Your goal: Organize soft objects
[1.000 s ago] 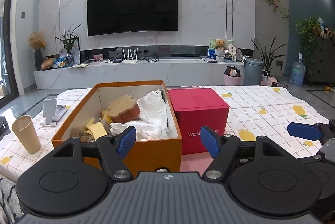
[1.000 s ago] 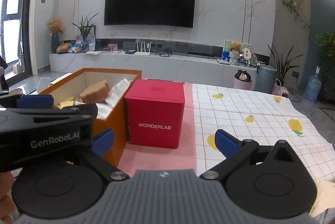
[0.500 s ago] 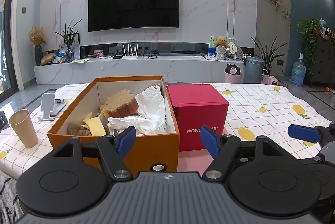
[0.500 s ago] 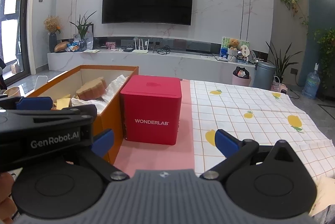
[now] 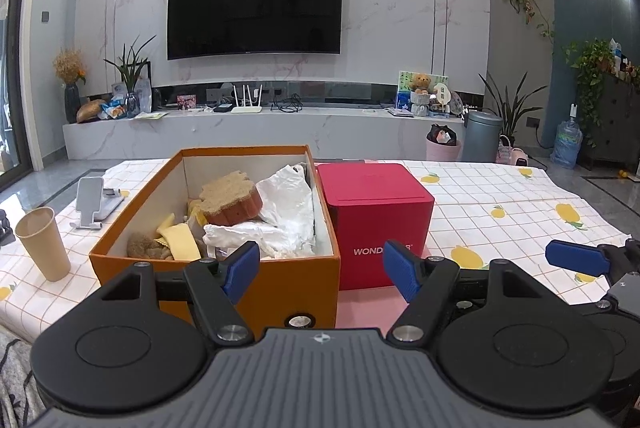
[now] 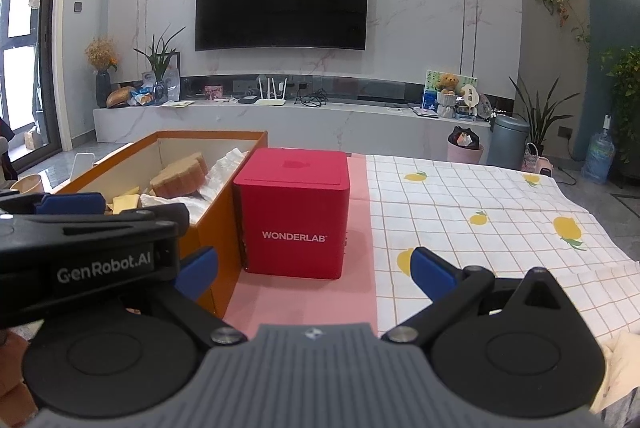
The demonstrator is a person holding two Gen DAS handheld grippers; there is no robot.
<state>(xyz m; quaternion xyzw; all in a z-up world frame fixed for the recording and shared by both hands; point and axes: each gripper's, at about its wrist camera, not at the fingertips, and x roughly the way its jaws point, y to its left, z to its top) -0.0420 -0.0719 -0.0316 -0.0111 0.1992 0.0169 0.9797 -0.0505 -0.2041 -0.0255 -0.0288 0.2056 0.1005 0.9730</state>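
Note:
An open orange box [image 5: 132, 256] stands on the table and holds soft things: a brown sponge [image 5: 230, 197], white plastic bags [image 5: 286, 211], a yellow cloth [image 5: 180, 240] and a brown plush piece [image 5: 142, 246]. A closed red WONDERLAB box [image 5: 376, 216] stands right of it. My left gripper [image 5: 320, 274] is open and empty, just in front of the orange box. My right gripper [image 6: 316, 274] is open and empty, in front of the red box [image 6: 294, 216]; the orange box [image 6: 208, 228] is at its left.
A paper cup [image 5: 42, 248] and a white phone stand [image 5: 94, 201] sit left of the orange box. A lemon-print checked cloth [image 6: 480, 220] covers the table, with a pink mat [image 6: 304, 300] under the red box. A TV wall and low cabinet lie beyond.
Both grippers have drawn back and risen slightly, so the boxes look a little farther and lower. Both stay open and empty.

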